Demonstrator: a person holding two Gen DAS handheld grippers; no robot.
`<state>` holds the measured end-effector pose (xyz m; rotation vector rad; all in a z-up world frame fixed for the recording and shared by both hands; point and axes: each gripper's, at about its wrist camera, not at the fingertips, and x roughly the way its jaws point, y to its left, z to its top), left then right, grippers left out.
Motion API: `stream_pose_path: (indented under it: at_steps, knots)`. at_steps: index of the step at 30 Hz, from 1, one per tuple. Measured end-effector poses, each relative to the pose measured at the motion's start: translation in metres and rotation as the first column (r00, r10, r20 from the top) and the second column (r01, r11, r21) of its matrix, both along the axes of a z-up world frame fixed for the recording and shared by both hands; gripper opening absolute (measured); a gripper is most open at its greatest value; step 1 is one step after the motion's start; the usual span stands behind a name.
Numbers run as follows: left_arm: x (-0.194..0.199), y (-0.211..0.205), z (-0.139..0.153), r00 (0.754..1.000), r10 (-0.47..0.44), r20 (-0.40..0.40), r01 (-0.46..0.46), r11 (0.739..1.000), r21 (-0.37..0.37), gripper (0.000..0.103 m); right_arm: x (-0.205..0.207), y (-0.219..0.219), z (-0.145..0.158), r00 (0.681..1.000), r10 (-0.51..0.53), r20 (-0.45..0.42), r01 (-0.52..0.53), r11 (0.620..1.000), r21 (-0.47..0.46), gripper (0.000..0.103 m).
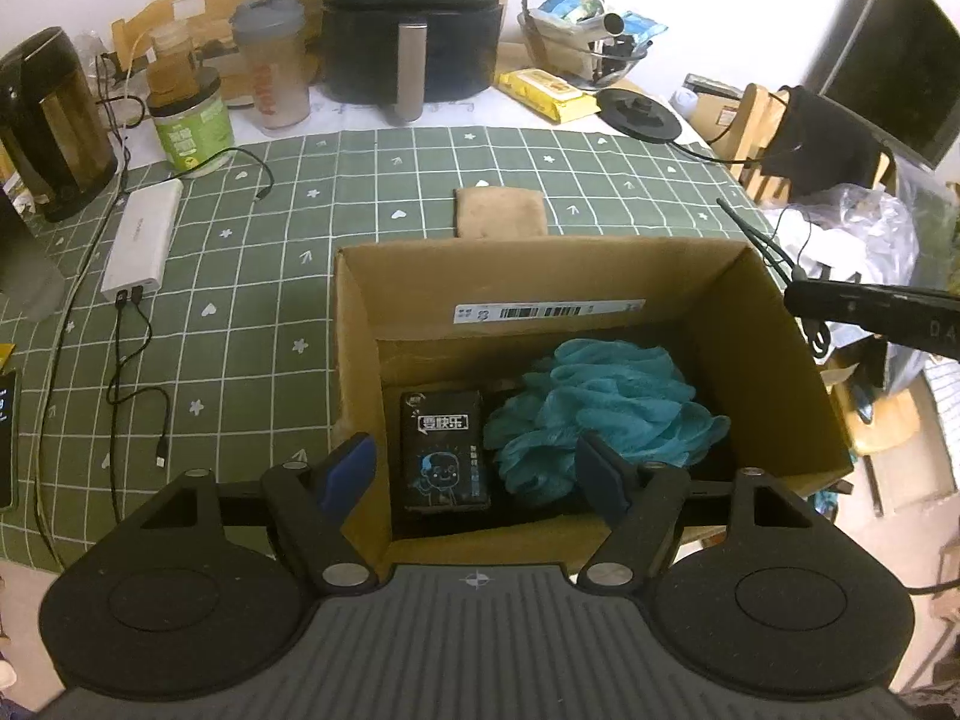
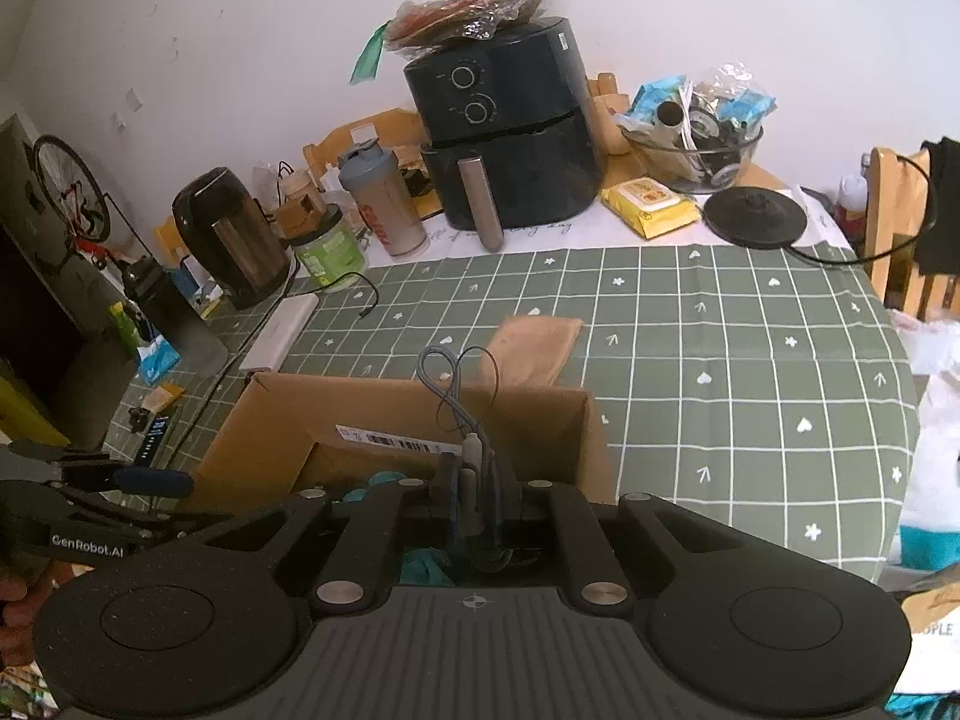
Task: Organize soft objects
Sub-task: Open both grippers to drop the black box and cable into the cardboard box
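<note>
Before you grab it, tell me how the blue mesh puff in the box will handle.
The puff is probably very light and squashy: it is bunched, ruffled netting with no firm core showing. It would likely collapse under the pads and might snag on them. Pushed, it should slide or deform, not roll; it lies against the black pack inside the box, so a push may nudge that pack.

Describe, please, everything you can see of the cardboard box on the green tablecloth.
The cardboard box is plain brown corrugated card, open at the top, with a white barcode label on its far inner wall. It stands upright on the checked tablecloth. Inside lie a teal mesh bath pouf and, left of it, a small black packet.
</note>
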<state>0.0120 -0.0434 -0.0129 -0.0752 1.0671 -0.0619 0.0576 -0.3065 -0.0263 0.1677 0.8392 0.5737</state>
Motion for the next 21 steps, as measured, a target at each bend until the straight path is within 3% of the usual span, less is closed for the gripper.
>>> stream_pose_path:
  at_steps: [5, 6, 7, 9, 11, 13, 21]
  knots:
    - [-0.004, 0.004, 0.001, 1.000, 0.025, -0.001, -0.025, 1.000, -0.009, 0.072, 0.008, 0.009, -0.002, 0.999, 0.016, -0.041, -0.018, 0.999, -0.040, 0.014]
    - [-0.005, 0.005, 0.001, 1.000, 0.028, -0.001, -0.028, 1.000, -0.014, 0.072, 0.010, 0.011, -0.005, 0.998, 0.022, -0.057, -0.025, 0.998, -0.053, 0.024]
    - [-0.006, 0.006, 0.001, 1.000, 0.031, -0.002, -0.031, 0.999, -0.018, 0.072, 0.011, 0.013, -0.008, 0.998, 0.026, -0.065, -0.030, 0.998, -0.063, 0.045]
    - [-0.006, 0.006, 0.002, 0.999, 0.036, -0.004, -0.036, 0.999, -0.015, 0.072, 0.009, 0.016, -0.012, 0.997, 0.032, -0.068, -0.038, 0.996, -0.076, 0.070]
    - [-0.005, 0.007, 0.004, 0.999, 0.049, -0.012, -0.049, 0.999, -0.004, 0.072, 0.005, 0.018, -0.014, 0.997, 0.047, -0.061, -0.052, 0.996, -0.079, 0.080]
    - [-0.005, 0.008, 0.005, 0.998, 0.058, -0.014, -0.058, 0.998, -0.007, 0.072, 0.002, 0.022, -0.013, 0.997, 0.056, -0.052, -0.061, 0.994, -0.096, 0.098]
    - [-0.003, 0.008, 0.011, 0.998, 0.065, -0.019, -0.065, 0.998, 0.005, 0.072, -0.003, 0.026, -0.015, 0.997, 0.050, -0.058, -0.058, 0.986, -0.154, 0.103]
